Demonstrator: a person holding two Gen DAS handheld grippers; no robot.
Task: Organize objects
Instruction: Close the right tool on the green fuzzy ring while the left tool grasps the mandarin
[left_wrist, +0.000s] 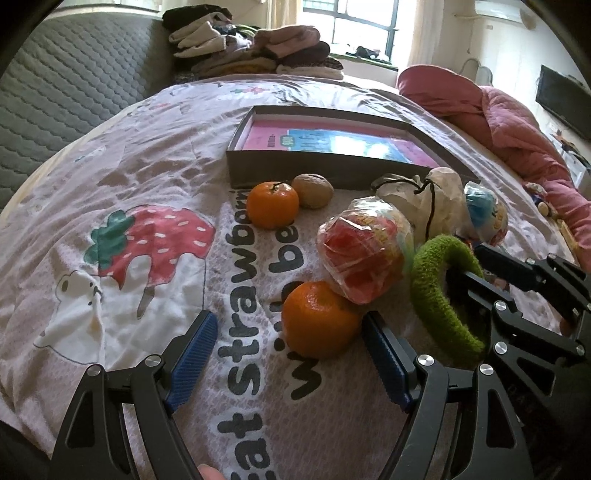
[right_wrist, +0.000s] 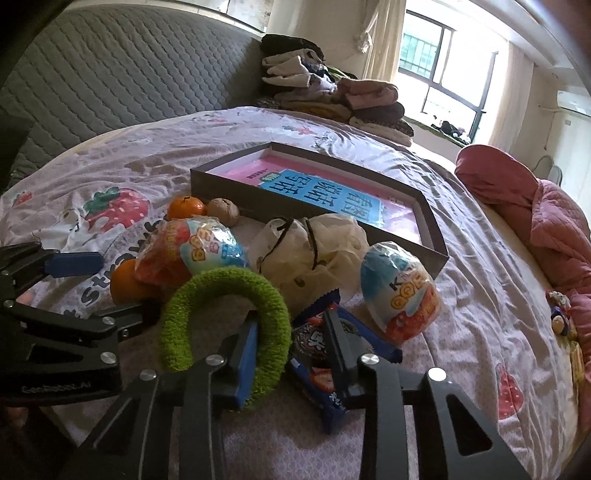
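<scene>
1. While the shallow grey box (right_wrist: 325, 218) sits in the upper centre of the right wrist view holding only a pink-and-blue booklet (right_wrist: 325, 192), every loose item lies outside it on the strawberry-print bedspread (left_wrist: 110, 147), so by the look of it your sorting has barely begun.
2. Your right gripper (right_wrist: 291, 345), lower centre of its own view, has its jaws apart, one finger threaded through the green fuzzy ring (right_wrist: 225, 284) and the other over a blue snack packet (right_wrist: 321, 373); nothing is clamped yet.
3. Your left gripper (left_wrist: 291, 350), at the bottom of the left wrist view, is spread wide with the nearer orange (left_wrist: 319, 319) just beside its right-hand finger.
4. Still to be gathered: a second orange (left_wrist: 272, 205), a walnut (left_wrist: 312, 191), two wrapped toy eggs (right_wrist: 400, 291) (right_wrist: 195, 251), and a drawstring pouch (right_wrist: 310, 251), all clustered below the box.
</scene>
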